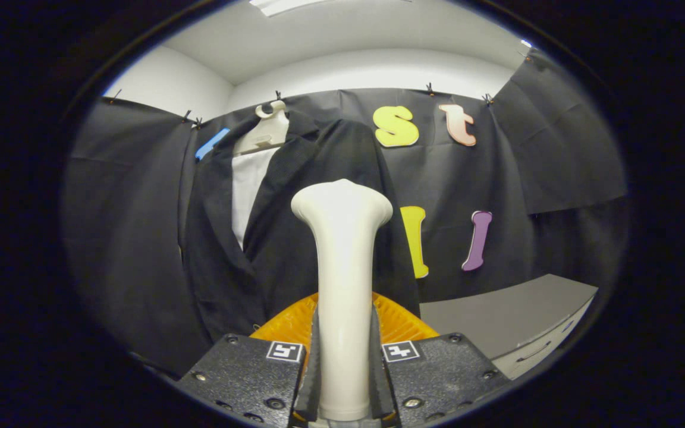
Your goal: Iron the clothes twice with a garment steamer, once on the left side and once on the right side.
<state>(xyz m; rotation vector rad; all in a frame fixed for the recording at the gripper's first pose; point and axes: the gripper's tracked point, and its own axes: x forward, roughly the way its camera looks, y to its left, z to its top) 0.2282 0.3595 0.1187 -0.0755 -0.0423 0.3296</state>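
Between your gripper's two fingers stands the cream handle of the garment steamer; both fingers press against its sides, so you have it clamped. The steamer rises straight up from the fingers and flares into a wide rounded head, which sits in front of the dark jacket.

That jacket hangs on a pale hanger against the booth's black cloth wall, just beyond the steamer. Its front is open at the top, and a white shirt shows between the lapels, off to the left of the steamer's head. The head overlaps the jacket's right front panel; you cannot tell from this view whether it touches the cloth or stands a little way off it.

Just ahead of your fingers, behind the steamer's handle, lies an orange ribbed thing, spreading out to both sides of the handle. What it is stays unclear.

To the right, beyond the fingers, a grey worktop runs back toward the cloth wall, its near edge facing you, with a pale cabinet front below that edge. The jacket's hem falls near the worktop's left end.
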